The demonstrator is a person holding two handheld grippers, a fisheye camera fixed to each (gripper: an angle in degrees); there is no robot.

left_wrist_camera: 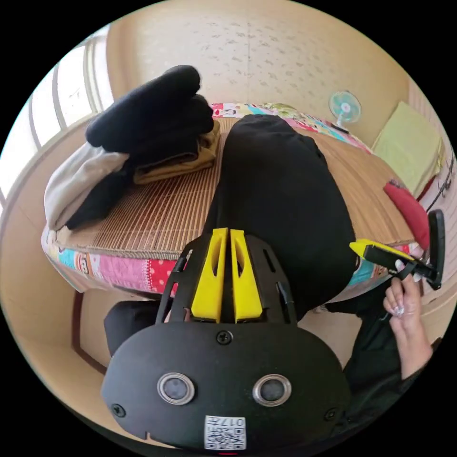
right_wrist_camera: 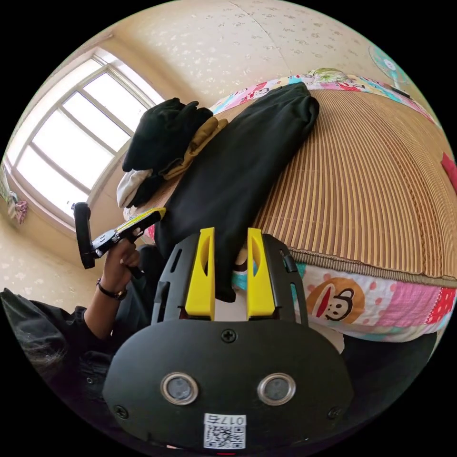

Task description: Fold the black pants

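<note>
Black pants (right_wrist_camera: 238,171) overhang the bed's (right_wrist_camera: 362,200) near edge; left gripper (left_wrist_camera: 227,271) pinched on them, right gripper (right_wrist_camera: 230,271) apart, so they may slide off.

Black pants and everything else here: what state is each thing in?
black pants: laid lengthwise on the mat, near end hanging over the bed edge
left gripper: shut on the black pants
right gripper: open, astride the pants' end
clothes pile: folded, stacked
fan: standing; running or not, cannot tell
</note>
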